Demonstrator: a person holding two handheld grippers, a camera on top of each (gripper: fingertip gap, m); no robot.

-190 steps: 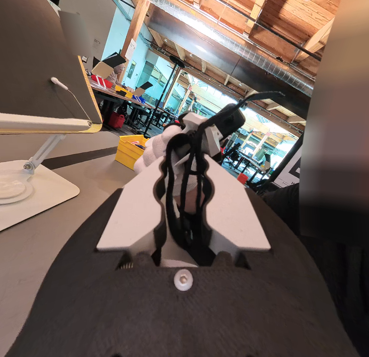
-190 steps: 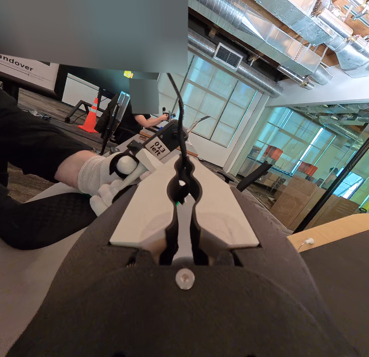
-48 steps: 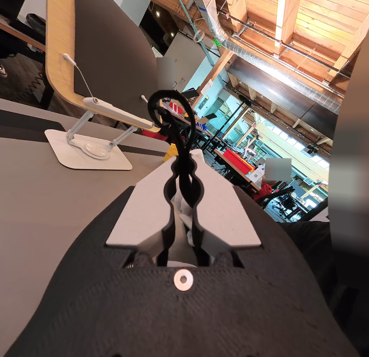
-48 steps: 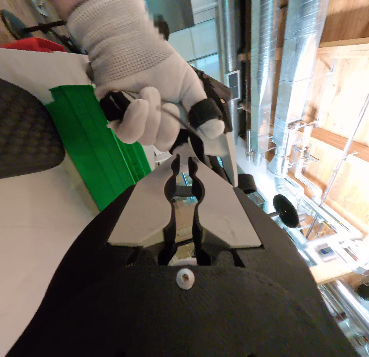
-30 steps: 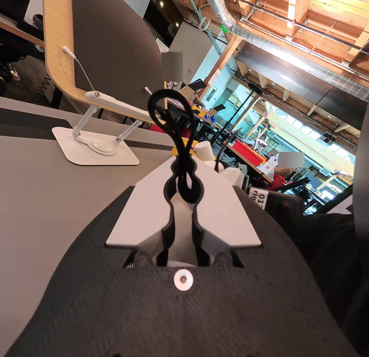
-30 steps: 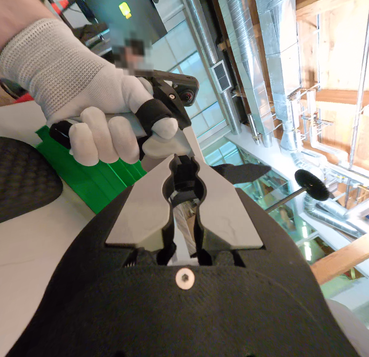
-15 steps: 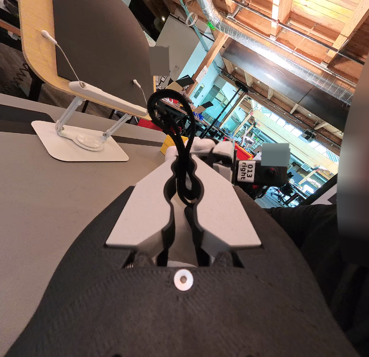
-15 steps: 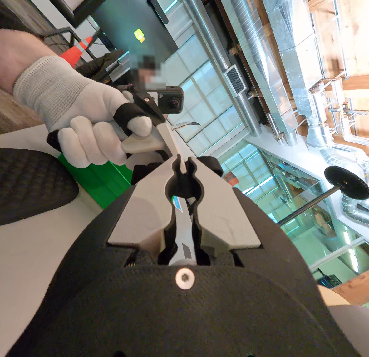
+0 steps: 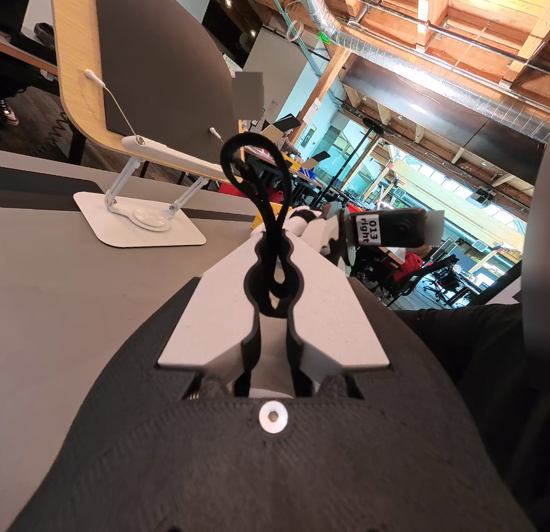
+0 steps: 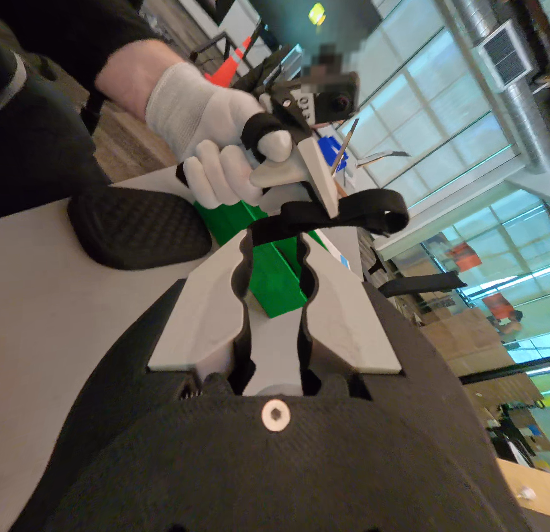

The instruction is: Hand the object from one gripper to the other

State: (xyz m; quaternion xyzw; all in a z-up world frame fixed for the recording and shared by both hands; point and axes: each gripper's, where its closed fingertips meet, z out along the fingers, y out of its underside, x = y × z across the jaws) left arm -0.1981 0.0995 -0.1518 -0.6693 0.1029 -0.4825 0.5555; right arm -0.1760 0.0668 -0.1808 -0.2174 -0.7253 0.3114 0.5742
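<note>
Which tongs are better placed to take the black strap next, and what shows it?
Right. The right tongs stand open with the black strap at their tips, while the left tongs are shut on it.

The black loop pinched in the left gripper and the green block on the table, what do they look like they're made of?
The black loop looks like soft woven fabric or hook-and-loop strap: matte, fuzzy edges, bending limply where the left gripper pinches it. The green block looks like hard plastic, possibly printed: uniform colour, crisp ridges, slight sheen.

The grey bench [image 9: 59, 294] carries a white stand [image 9: 140, 220], a green block [image 10: 273, 282] and a black pad [image 10: 134, 226].
</note>
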